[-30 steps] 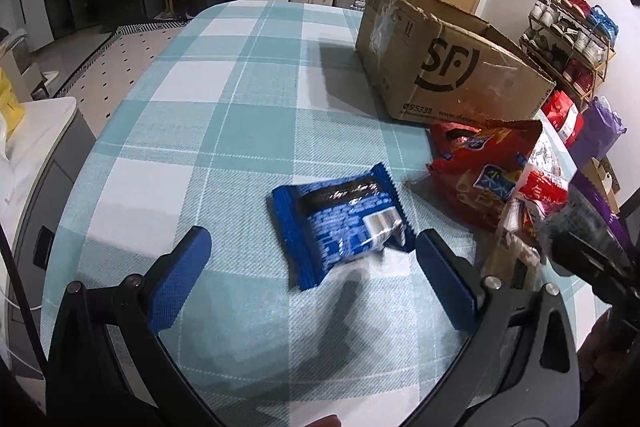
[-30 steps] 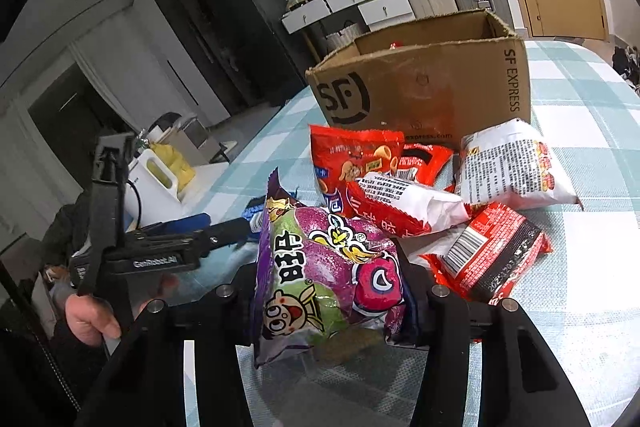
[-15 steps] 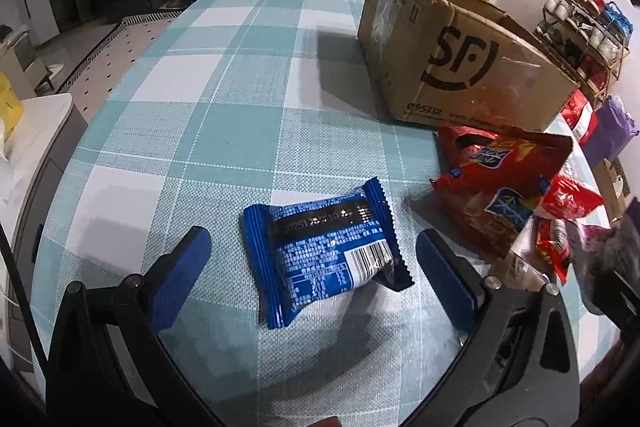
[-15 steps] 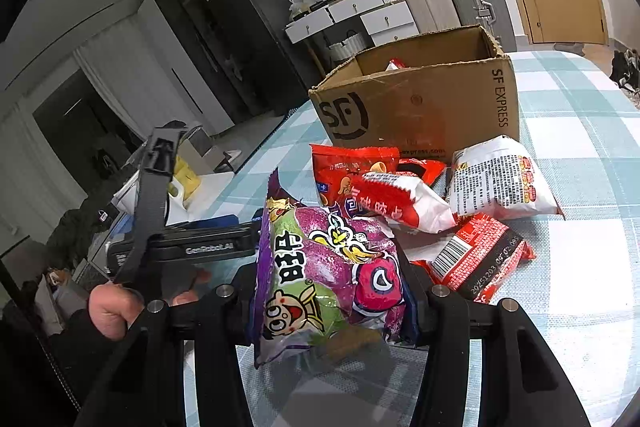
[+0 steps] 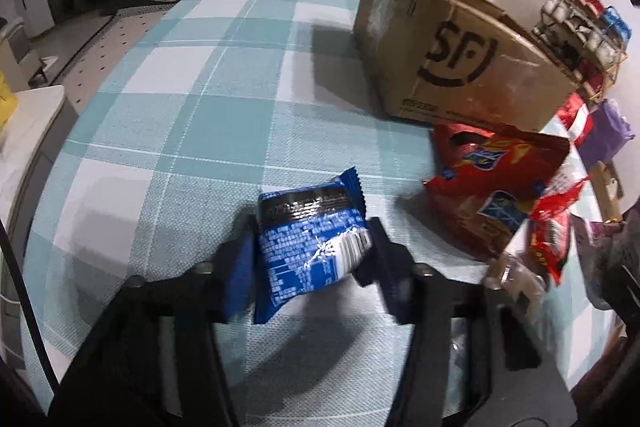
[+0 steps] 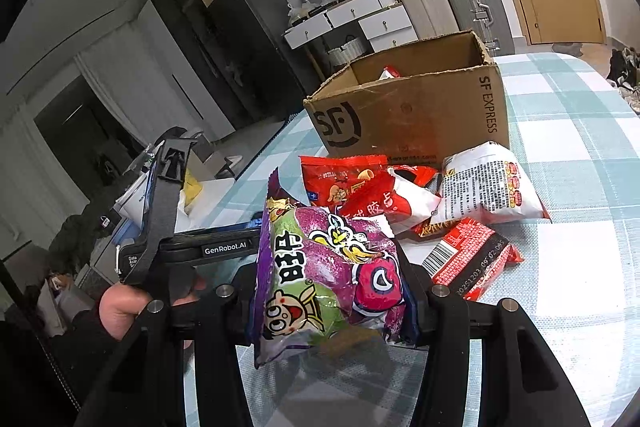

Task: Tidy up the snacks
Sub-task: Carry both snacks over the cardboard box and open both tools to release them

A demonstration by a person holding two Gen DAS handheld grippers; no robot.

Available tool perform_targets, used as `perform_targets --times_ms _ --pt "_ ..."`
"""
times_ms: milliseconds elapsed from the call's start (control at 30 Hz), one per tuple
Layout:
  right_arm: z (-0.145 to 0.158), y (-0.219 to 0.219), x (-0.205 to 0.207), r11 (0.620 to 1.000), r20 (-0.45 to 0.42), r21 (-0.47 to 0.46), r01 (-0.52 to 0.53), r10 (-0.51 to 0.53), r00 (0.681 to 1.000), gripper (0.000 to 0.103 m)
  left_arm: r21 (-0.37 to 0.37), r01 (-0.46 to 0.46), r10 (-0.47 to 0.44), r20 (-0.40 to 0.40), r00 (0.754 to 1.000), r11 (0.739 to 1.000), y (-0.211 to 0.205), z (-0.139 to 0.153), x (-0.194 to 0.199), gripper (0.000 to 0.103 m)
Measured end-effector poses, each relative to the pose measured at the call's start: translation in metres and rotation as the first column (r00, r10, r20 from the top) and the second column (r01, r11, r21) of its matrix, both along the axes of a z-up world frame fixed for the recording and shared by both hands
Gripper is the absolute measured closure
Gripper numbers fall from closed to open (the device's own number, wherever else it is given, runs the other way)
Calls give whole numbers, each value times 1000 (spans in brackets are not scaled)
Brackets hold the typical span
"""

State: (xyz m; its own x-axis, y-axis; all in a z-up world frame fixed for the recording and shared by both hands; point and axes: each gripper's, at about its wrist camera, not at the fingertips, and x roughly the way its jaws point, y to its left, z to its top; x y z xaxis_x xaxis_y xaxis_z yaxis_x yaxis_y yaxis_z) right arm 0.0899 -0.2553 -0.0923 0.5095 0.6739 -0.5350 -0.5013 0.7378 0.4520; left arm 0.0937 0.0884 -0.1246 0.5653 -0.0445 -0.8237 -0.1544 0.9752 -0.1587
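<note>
A blue snack packet (image 5: pixel 310 247) lies on the checked tablecloth (image 5: pixel 200 107). My left gripper (image 5: pixel 310 253) has it between the blue pads, and the jaws are closing, pressing its sides. A purple snack bag (image 6: pixel 328 267) stands upright in my right gripper (image 6: pixel 332 291), which is shut on it just above the table. An open cardboard box (image 5: pixel 452 67) marked SF sits at the back right, seen from the other side as the box (image 6: pixel 408 115) with something red and white inside. The left gripper's body (image 6: pixel 192 247) and the hand (image 6: pixel 120 307) holding it show in the right wrist view.
Loose snacks lie between the grippers and the box: red bags (image 5: pixel 496 187), a red chip bag (image 6: pixel 344 179), a white bag (image 6: pixel 488 187) and a red pack with a barcode (image 6: pixel 468 259). A white side table (image 5: pixel 24 131) stands beyond the left table edge.
The left gripper's jaws came in from wide open onto the blue packet, which has crumpled and tipped up between them. The right gripper has kept its hold on the purple bag.
</note>
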Motion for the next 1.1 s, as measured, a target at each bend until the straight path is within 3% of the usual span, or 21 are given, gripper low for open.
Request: perform_targets --times_ms 67,533,1100 --pt "1 0 -2 1000 1 1 1 -1 1000 51 -46 30 -30 3 1000 998 0 0 -3 61" --pt "18 -1 -14 1000 36 2 12 -12 999 51 -57 105 -100 79 992 993 -15 35 -34 61" --pt "46 -7 -9 1000 82 3 24 -25 996 51 12 225 -223 178 958 974 -51 93 -40 61"
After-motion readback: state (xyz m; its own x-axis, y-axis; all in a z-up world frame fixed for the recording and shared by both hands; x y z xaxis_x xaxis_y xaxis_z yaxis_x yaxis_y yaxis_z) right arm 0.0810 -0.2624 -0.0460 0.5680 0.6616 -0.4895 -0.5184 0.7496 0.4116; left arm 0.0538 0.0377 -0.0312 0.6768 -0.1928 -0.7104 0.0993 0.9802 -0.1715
